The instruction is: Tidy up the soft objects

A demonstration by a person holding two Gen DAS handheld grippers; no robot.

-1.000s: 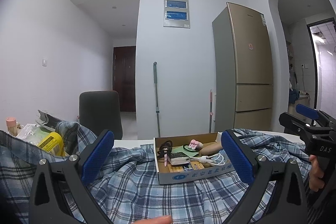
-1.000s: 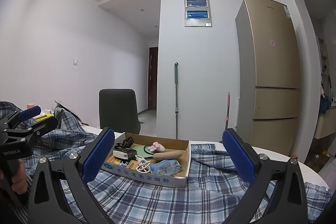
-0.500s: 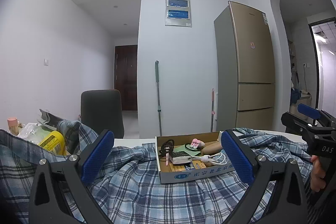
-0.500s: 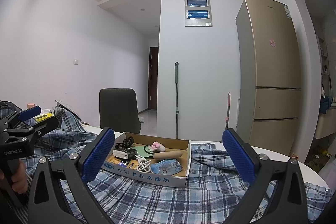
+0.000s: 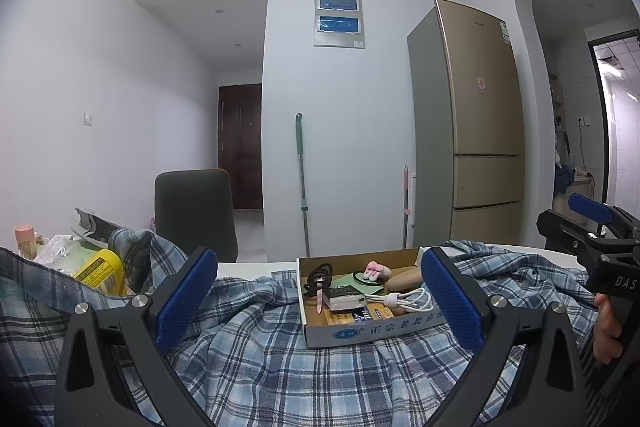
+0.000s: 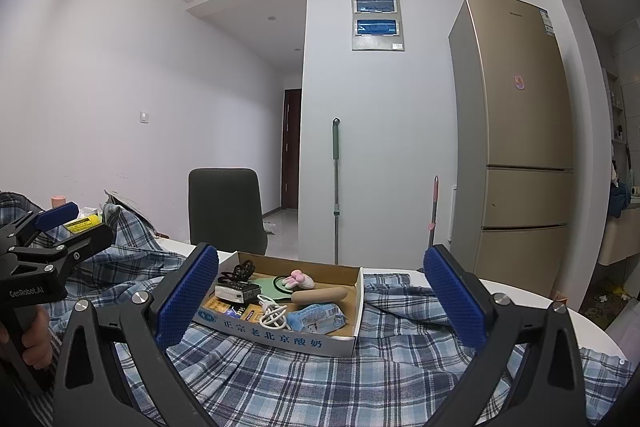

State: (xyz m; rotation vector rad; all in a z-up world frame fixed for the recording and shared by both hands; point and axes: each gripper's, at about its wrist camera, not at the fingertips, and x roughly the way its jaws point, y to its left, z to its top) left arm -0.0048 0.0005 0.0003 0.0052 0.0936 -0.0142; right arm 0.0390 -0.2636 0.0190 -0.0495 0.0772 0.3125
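Tabletop plaid shirt (image 5: 280, 367) beneath left gripper (image 5: 316, 301)

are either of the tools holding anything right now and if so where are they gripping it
Nothing is held. The left tool and the right tool both stand wide open above the plaid shirt, with no fabric between their fingers.

Sitting on the table: one plaid shirt (image 6: 320, 379), one cardboard box (image 6: 280, 333) holding perhaps eight small items, one yellow container (image 5: 98, 269). Standing behind: one chair (image 6: 226, 209), one fridge (image 6: 520, 147), two mops (image 6: 336, 187).
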